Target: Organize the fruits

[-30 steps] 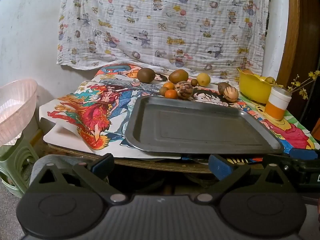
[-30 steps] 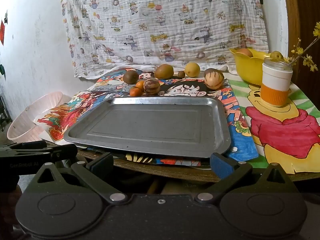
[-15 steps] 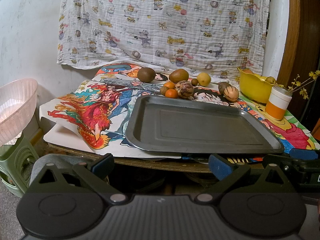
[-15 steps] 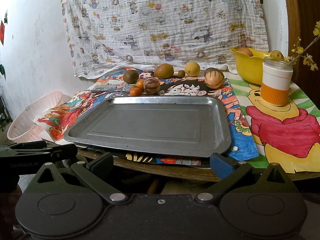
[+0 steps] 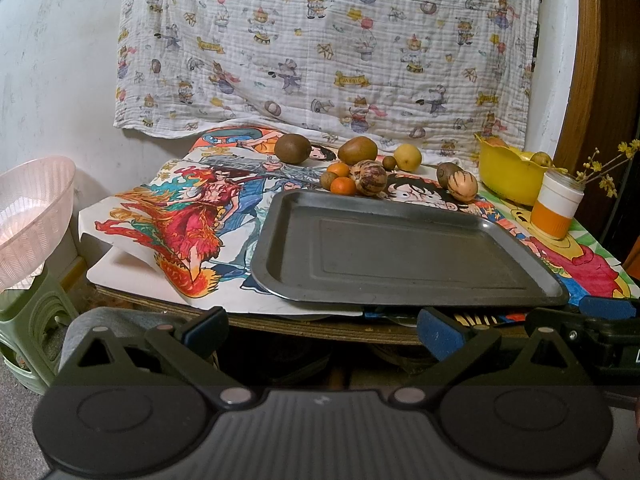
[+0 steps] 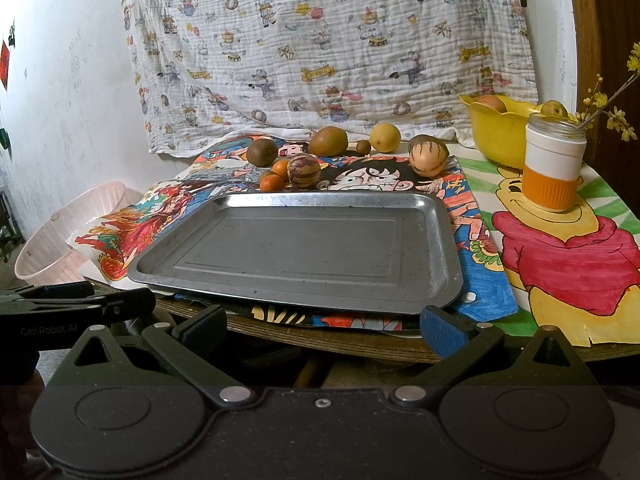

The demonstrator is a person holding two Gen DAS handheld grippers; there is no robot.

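Tray (image 6: 304,252) bare, fruits (image 6: 304,170) behind, yellow bowl (image 6: 496,140) right, both hand-held grippers (image 5: 320,328) (image 6: 322,326) apart.

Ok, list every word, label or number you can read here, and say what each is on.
"GenRobot.AI": on the black body of the left tongs, seen in the right wrist view.
Banner lettering on the hanging cloth: too small and blurred to read.
Characters on the coloured posters: unreadable.
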